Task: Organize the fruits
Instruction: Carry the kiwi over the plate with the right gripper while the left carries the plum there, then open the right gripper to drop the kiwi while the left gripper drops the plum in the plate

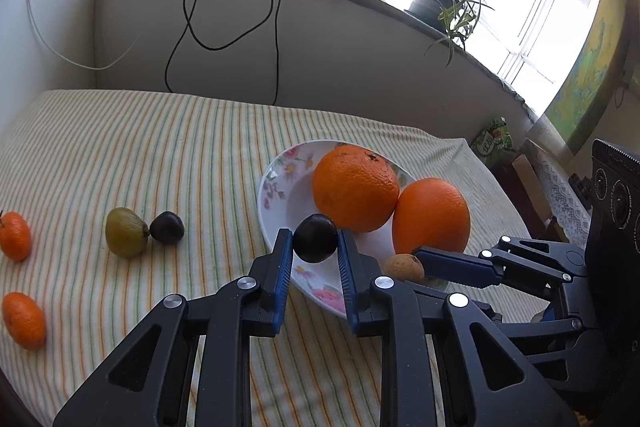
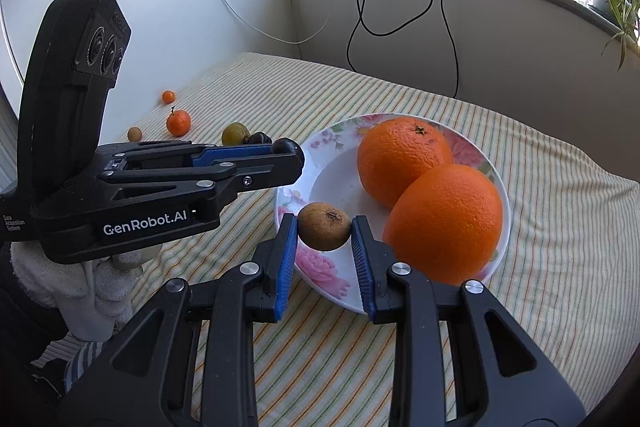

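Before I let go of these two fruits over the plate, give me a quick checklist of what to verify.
1. Left tongs grip the dark plum: ok.
2. Right tongs grip the small brown fruit: ok.
3. Both fruits above the plate, not the cloth: ok.
4. Bare plate left beside the two oranges: ok, on the near left side.
5. Height of each fruit above the plate: cannot tell.
6. Tongs clear of each other: ok in the right wrist view.
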A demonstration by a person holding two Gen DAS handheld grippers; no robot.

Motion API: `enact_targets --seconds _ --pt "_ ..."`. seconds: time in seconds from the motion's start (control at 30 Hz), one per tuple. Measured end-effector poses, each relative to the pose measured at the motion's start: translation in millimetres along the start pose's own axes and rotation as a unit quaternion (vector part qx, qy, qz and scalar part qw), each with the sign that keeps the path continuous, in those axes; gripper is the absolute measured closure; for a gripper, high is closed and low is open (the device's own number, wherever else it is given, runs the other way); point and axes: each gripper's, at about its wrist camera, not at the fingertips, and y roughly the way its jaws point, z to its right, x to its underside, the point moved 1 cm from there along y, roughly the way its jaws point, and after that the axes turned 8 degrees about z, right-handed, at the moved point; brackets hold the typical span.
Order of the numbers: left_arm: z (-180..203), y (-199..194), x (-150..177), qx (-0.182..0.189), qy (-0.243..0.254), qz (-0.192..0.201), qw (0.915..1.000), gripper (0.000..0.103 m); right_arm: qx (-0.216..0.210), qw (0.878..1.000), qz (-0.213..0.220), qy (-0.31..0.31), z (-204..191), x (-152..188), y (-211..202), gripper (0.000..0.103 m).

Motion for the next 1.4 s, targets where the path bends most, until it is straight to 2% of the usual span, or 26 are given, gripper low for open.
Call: enact_targets --seconds 0.4,0.47,0.5,0.6,0.7,1.4 --pt "8.9 4.4 -1.8 0.003 0.006 -0.001 1.0 0.08 0.016 1.0 0.002 -0.017 1.1 0.5 0.9 0.073" --pt "10.0 4.8 -2.3 -0.001 0.01 -0.001 0.9999 0.06 0.018 1.0 0.002 -0.022 0.3 1.7 0.0 0.073" --pt "10.3 4.3 -2.5 -0.003 0.01 0.001 0.9999 0.059 0.019 1.0 0.002 -0.022 0.4 1.9 -0.1 0.07" --pt "10.1 3.3 -3.0 -0.005 0.012 0.003 0.9999 0.059 0.013 1.0 0.006 -0.017 1.5 1.6 -1.9 0.059" --pt "8.4 1.3 -3.9 -0.006 0.011 0.005 0.9999 0.059 0.023 0.999 0.011 -0.027 -1.6 1.1 -4.0 0.056" --pt "2.9 -12.2 -2.6 -0.014 0.003 0.016 0.9998 0.059 0.019 1.0 0.004 -0.021 -3.6 0.1 -4.9 0.055"
